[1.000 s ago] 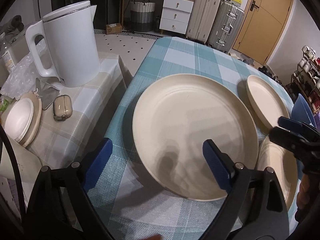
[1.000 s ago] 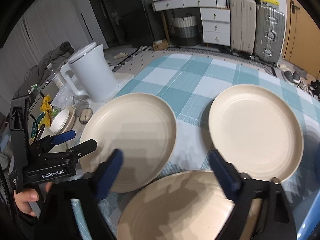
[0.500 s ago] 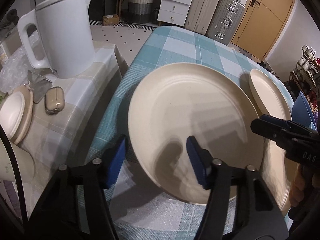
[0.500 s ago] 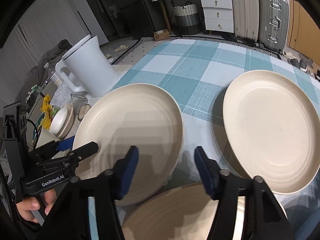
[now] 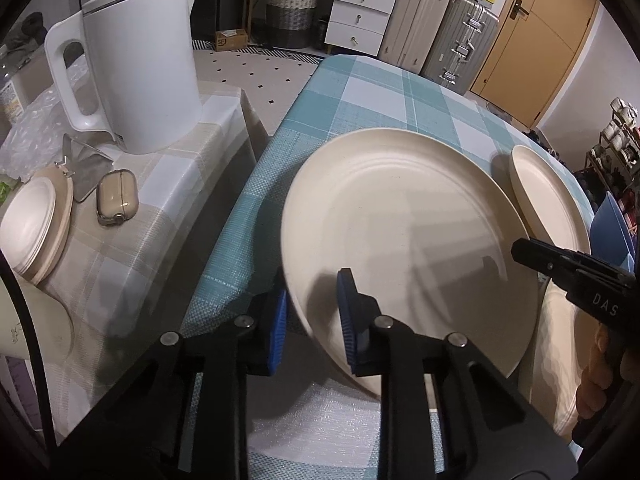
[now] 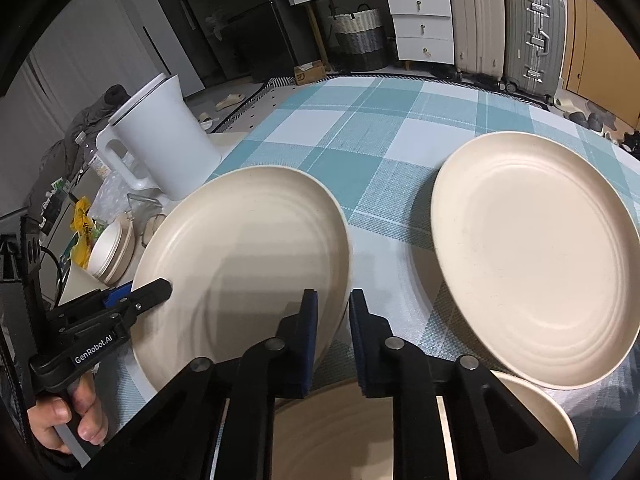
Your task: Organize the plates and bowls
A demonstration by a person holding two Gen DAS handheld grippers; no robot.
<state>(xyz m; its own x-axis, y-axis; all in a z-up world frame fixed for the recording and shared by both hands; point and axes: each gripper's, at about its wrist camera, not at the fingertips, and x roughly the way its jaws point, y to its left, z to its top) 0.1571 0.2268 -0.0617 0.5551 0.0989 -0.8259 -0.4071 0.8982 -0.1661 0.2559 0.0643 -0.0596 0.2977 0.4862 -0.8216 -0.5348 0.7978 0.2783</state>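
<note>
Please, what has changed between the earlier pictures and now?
Both grippers stood wide open before. Now the jaws of the left gripper are closing on the near rim of the left plate, and the right gripper has shut on the right rim of the same plate. The far plate and the kettle stayed where they were.

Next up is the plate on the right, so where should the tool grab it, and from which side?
Grip the right plate by its rim at the near edge, coming in low from the near side. It lies flat with a shallow upturned rim, and that edge looks propped over the near plate, probably leaving room underneath.
</note>
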